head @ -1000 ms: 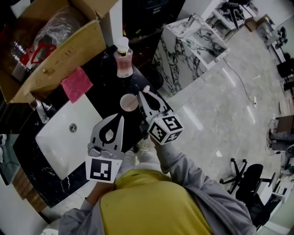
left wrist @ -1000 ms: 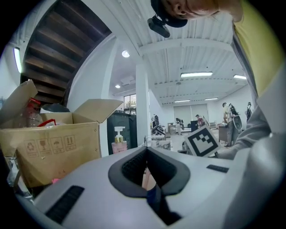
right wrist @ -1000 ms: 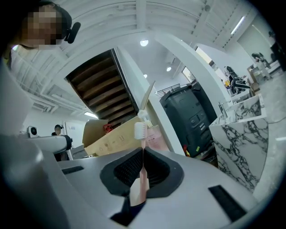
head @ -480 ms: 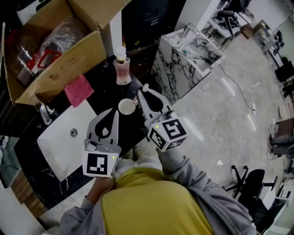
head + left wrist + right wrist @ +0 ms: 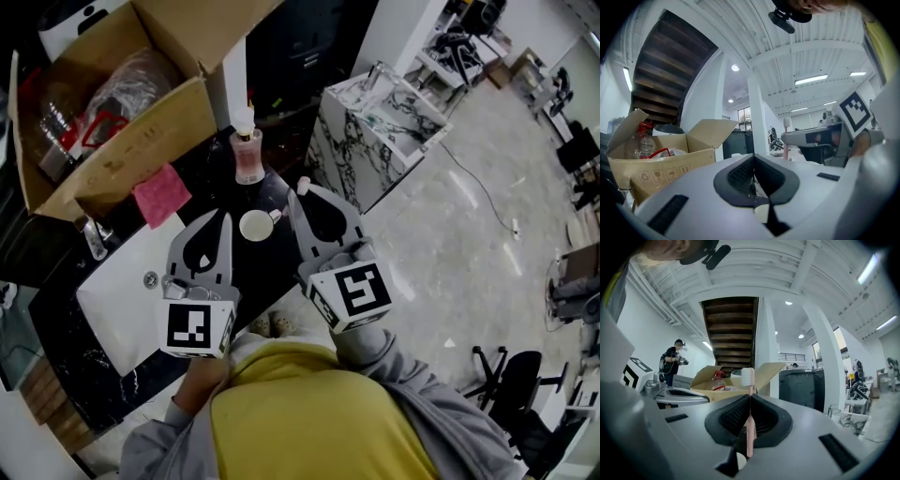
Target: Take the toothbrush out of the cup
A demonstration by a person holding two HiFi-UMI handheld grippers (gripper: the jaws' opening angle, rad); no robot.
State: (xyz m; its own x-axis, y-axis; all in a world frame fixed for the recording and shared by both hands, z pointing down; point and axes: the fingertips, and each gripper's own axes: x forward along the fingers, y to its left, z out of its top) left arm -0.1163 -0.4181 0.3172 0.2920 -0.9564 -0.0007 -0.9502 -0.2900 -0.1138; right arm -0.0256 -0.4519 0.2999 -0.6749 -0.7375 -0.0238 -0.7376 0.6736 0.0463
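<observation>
A pink toothbrush (image 5: 749,427) with white bristles stands upright between the jaws of my right gripper (image 5: 750,398), which is shut on its handle. In the head view the right gripper (image 5: 302,193) hovers just right of the cream cup (image 5: 255,225), and the toothbrush (image 5: 302,184) is out of the cup and above it. The cup stands on the black counter (image 5: 281,262). My left gripper (image 5: 223,221) hangs just left of the cup, its jaws shut with nothing in them. The left gripper view shows the left gripper (image 5: 753,160) and below it the cup (image 5: 761,212).
A white sink (image 5: 122,300) with a faucet (image 5: 92,236) lies to the left. A pink soap bottle (image 5: 247,155), a pink cloth (image 5: 161,195) and an open cardboard box (image 5: 112,103) sit behind. A marble cabinet (image 5: 375,131) stands right of the counter edge.
Both grippers have risen. The right one has lifted the toothbrush out of the cup and rolled, so the brush now stands clear above the cup's right side.
</observation>
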